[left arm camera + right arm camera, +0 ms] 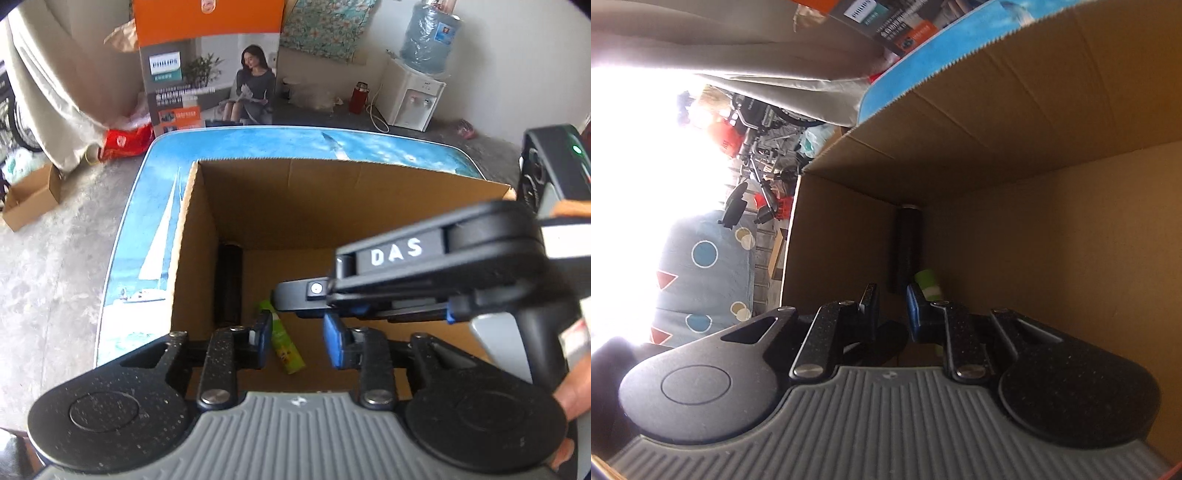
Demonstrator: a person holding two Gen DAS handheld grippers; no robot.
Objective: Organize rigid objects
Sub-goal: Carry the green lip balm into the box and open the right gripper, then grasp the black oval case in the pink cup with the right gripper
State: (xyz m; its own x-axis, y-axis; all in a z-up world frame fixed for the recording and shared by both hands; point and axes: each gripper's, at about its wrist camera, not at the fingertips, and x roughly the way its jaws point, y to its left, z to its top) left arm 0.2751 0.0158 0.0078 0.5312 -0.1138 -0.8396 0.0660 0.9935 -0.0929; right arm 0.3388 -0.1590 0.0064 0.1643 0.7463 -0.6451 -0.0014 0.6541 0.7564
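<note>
Inside the open cardboard box (pixel 295 206), on its floor, lie two things: a green tube (pixel 284 339) and, at its nine o'clock against the left wall, a dark cylinder (pixel 228 284). In the left wrist view the left gripper (pixel 295 341) hangs over the box with its jaws parted a little and nothing pressed between the blue pads; the tube shows in that gap, below the fingertips and apart from them. Its long axis runs from about eleven o'clock to five o'clock, slanted across the jaw line, so a grip probably needs a slight roll of the wrist. The tube is bright yellow-green with a printed label, slim and rigid-looking. The right gripper (pixel 892 308), nearly closed and empty, reaches in from three o'clock, turned on its side, with the cylinder's length pointing toward twelve o'clock ahead of it. The left hand looks the better placed for the tube.
</note>
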